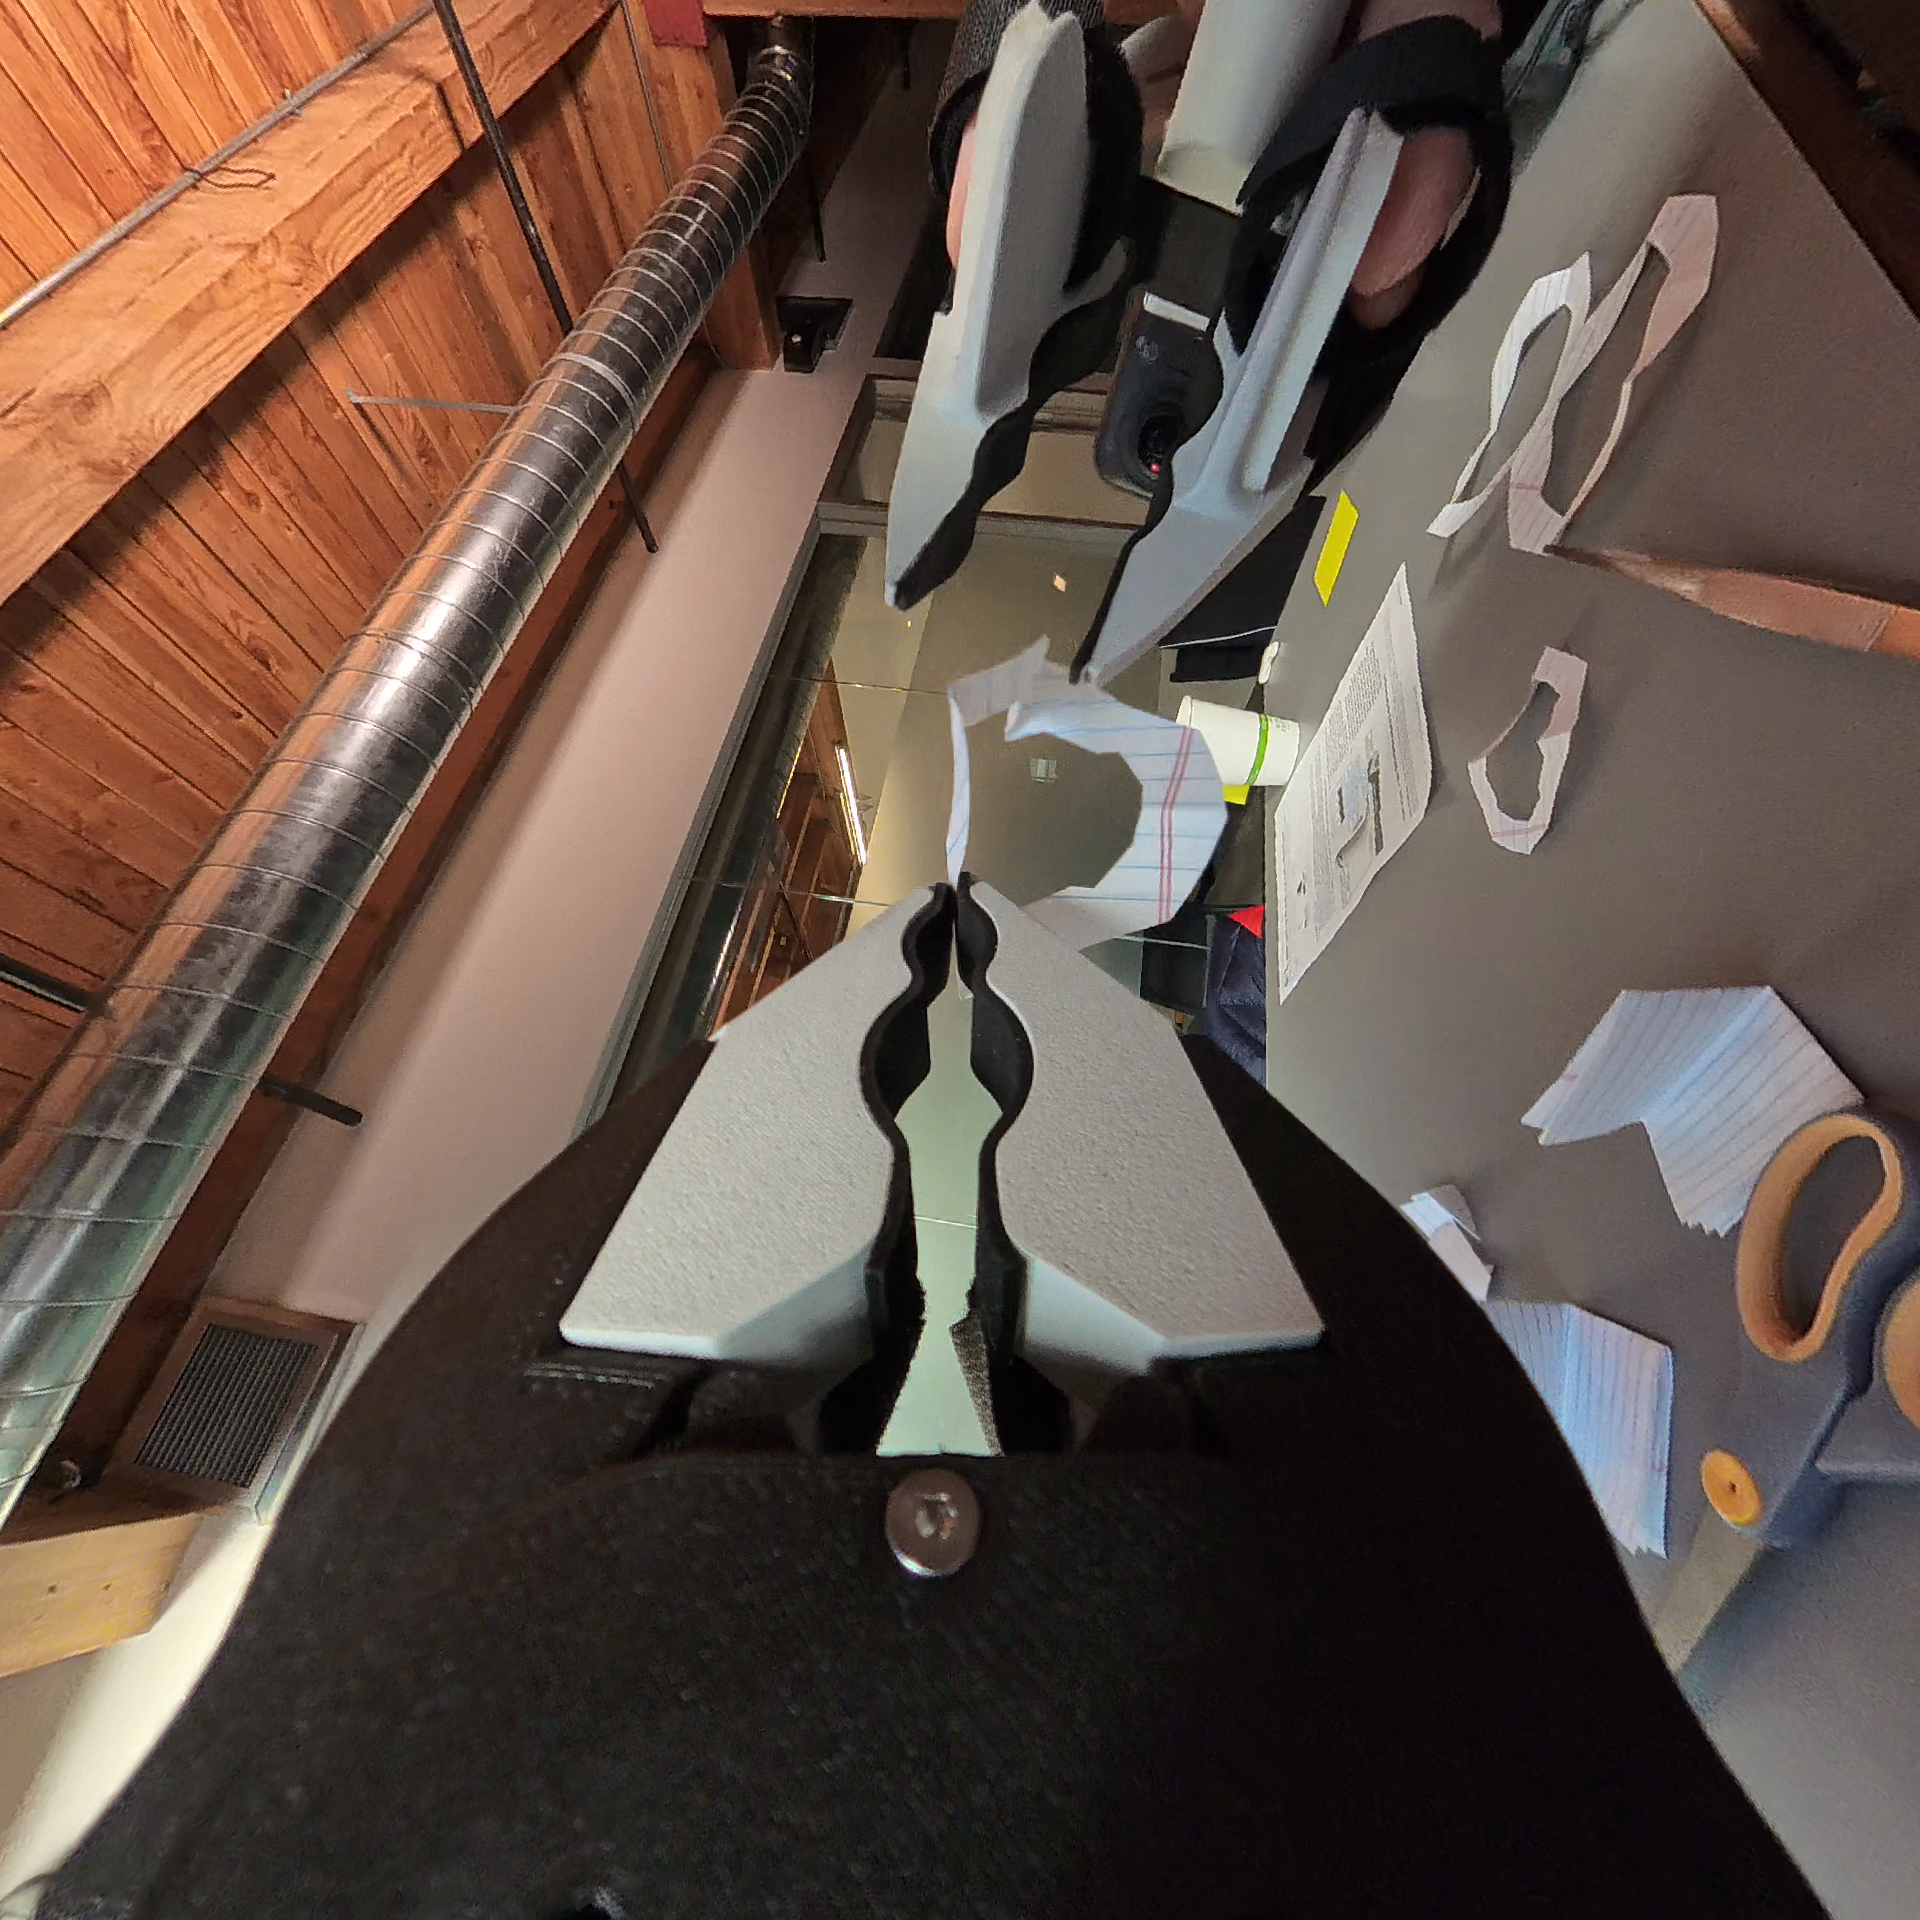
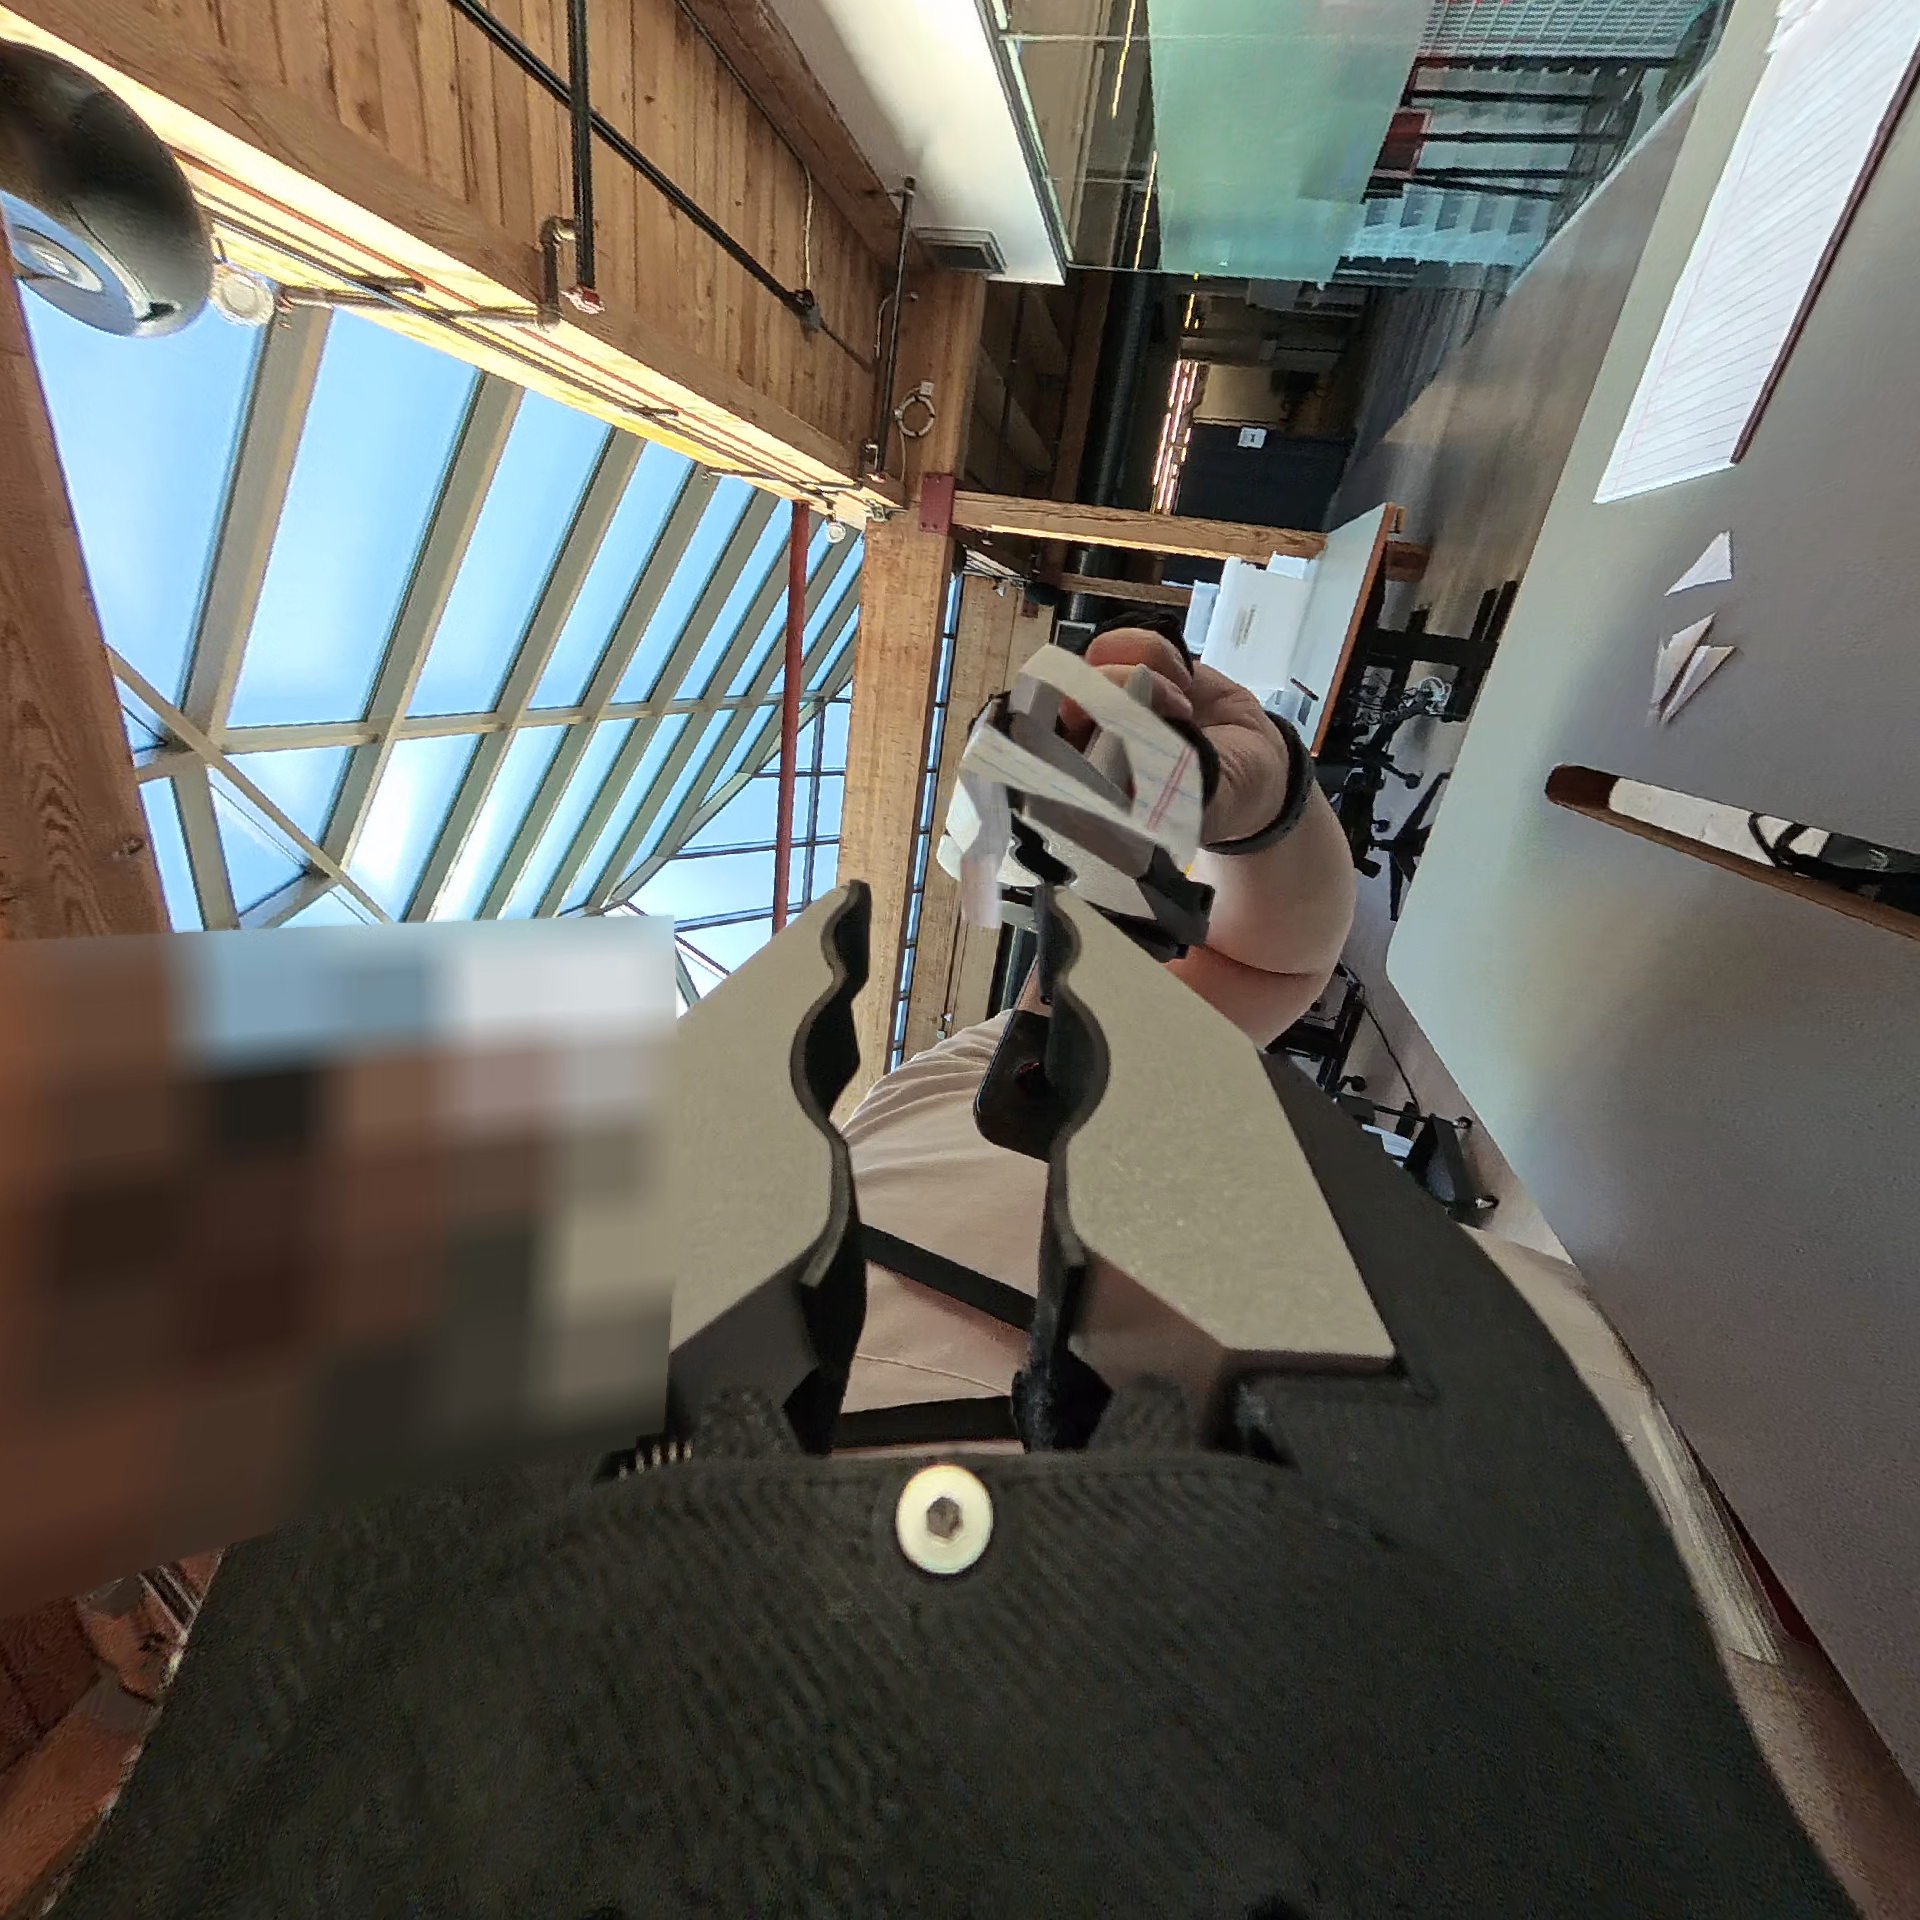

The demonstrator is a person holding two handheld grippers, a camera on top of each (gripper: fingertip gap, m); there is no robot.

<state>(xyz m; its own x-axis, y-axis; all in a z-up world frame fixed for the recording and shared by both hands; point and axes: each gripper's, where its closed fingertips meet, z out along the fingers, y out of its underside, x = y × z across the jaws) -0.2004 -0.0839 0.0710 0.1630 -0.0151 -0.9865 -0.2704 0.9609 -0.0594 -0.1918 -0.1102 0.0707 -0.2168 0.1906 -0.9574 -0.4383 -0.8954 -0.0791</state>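
My left gripper [image 1: 956, 896] is shut on the lower end of a lined paper piece [image 1: 1174, 821] with a large hole cut out of its middle, and holds it in the air beside the grey table [image 1: 1704, 914]. My right gripper [image 1: 992, 629] faces it from above with its jaws open; the paper's upper edge lies just at its fingertips. In the right wrist view my right gripper [image 2: 951, 914] is open and empty, and beyond it the left gripper [image 2: 1060, 774], in a person's hand [image 2: 1247, 758], grips the lined paper [image 2: 1169, 784].
Blue scissors with orange-lined handles [image 1: 1829, 1309] lie on the table among lined paper scraps [image 1: 1683, 1081] and cut-out paper frames [image 1: 1558, 343]. A printed sheet [image 1: 1351, 790], a paper cup [image 1: 1236, 740] and a yellow note [image 1: 1335, 545] lie farther back. A lined pad [image 2: 1787, 239] and small paper triangles [image 2: 1694, 623] show in the right wrist view. Tip to tip, the grippers are about 4 centimeters apart.
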